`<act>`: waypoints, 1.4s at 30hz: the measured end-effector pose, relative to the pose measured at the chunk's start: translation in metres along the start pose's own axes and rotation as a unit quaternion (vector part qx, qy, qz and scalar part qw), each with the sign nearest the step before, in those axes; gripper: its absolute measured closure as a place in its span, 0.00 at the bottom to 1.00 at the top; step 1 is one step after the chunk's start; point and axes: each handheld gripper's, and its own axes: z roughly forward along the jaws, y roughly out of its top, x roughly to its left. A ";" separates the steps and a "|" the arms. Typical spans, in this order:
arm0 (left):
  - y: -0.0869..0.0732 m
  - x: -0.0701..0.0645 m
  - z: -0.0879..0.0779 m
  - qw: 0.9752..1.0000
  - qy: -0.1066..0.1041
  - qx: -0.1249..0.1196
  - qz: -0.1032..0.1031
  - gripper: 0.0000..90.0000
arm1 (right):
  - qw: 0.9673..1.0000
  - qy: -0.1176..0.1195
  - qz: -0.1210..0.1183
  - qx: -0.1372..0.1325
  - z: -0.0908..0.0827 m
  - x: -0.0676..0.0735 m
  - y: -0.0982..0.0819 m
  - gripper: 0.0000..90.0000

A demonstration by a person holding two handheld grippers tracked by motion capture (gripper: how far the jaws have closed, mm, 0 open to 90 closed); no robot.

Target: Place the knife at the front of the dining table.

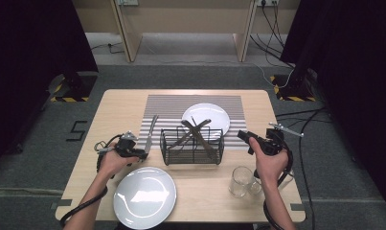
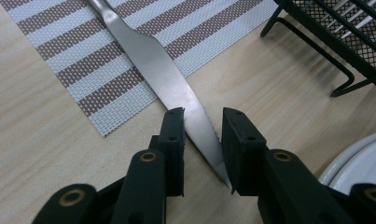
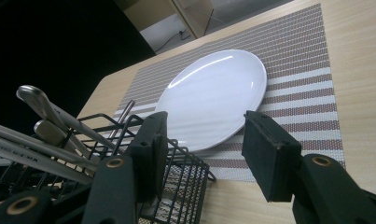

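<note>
A table knife [image 1: 151, 128] [image 2: 153, 65] lies flat, its handle on the striped placemat [image 1: 171, 108] [image 2: 73, 60] and its blade tip on bare wood. My left gripper [image 1: 143, 154] [image 2: 202, 114] sits low over that tip, the blade lying between its jaws with a thin gap beside the pads, so it is open. My right gripper [image 1: 243, 135] [image 3: 204, 126] hovers at the right end of the black wire basket [image 1: 163, 143] [image 3: 185, 186], open wide with nothing between its fingers. It points toward the white plate [image 1: 214, 115] [image 3: 213, 93] on the placemat.
Several pieces of cutlery [image 1: 196, 133] [image 3: 36, 100] lean in the basket. A second white plate [image 1: 144, 196] [image 2: 363, 163] sits at the front edge by my left hand. A clear glass [image 1: 241, 181] stands front right, near my right wrist.
</note>
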 end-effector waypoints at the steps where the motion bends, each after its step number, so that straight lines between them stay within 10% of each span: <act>1: 0.000 0.000 0.000 1.000 0.000 0.000 -0.001 0.78 | 1.000 0.000 0.000 0.000 0.000 0.000 0.000 0.56; 42: 0.018 0.005 0.010 1.000 0.005 0.009 -0.011 0.77 | 1.000 0.000 0.000 -0.002 -0.001 -0.001 0.001 0.56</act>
